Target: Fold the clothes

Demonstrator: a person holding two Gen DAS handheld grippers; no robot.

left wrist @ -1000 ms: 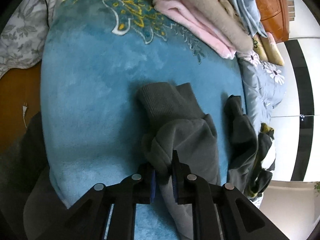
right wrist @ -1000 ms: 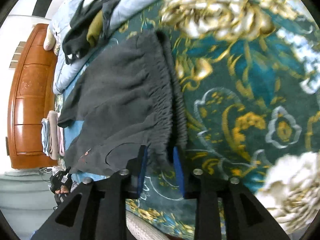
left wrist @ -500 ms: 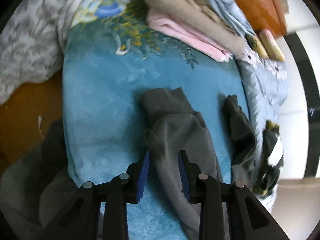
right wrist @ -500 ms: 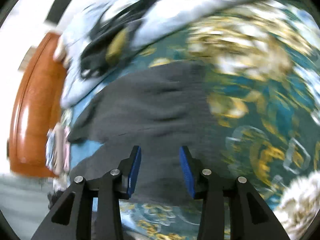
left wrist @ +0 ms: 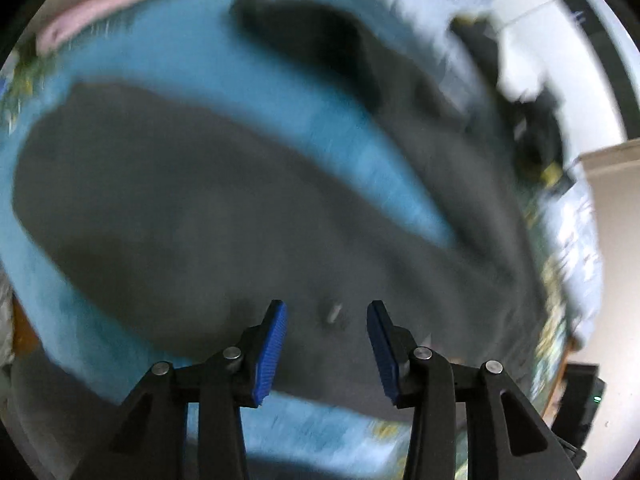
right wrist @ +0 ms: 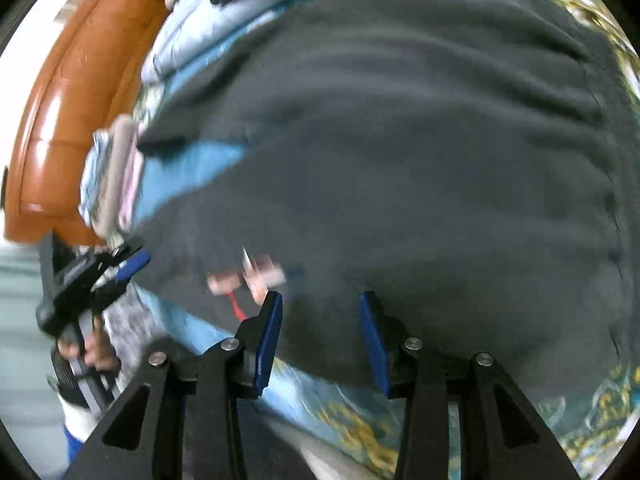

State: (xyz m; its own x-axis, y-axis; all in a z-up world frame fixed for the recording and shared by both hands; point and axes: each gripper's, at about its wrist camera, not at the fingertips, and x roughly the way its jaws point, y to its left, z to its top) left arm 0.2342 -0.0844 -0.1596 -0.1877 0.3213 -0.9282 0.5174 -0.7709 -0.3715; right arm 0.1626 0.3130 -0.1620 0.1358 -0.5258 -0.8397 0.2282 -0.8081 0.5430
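Observation:
A dark grey pair of fleece trousers (right wrist: 400, 140) lies spread on the blue floral blanket (right wrist: 192, 172). In the left wrist view the same grey garment (left wrist: 180, 200) fills the lower middle, with one leg (left wrist: 320, 48) curving off at the top; the picture is blurred. My left gripper (left wrist: 326, 344) is open and empty just above the cloth. My right gripper (right wrist: 320, 336) is open and empty over the garment near a pink and red label (right wrist: 248, 276). The left gripper also shows in the right wrist view (right wrist: 92, 280), held by a hand.
A stack of folded pink and beige clothes (right wrist: 116, 176) sits by the orange wooden headboard (right wrist: 60, 100). Dark clothes (left wrist: 536, 128) and a pale quilt (left wrist: 580, 256) lie at the bed's right side. The pink clothes (left wrist: 120, 4) show at top left.
Both grippers let go of the grey garment and opened wide. Both moved closer in over the cloth, which now lies flatter and fills both views.

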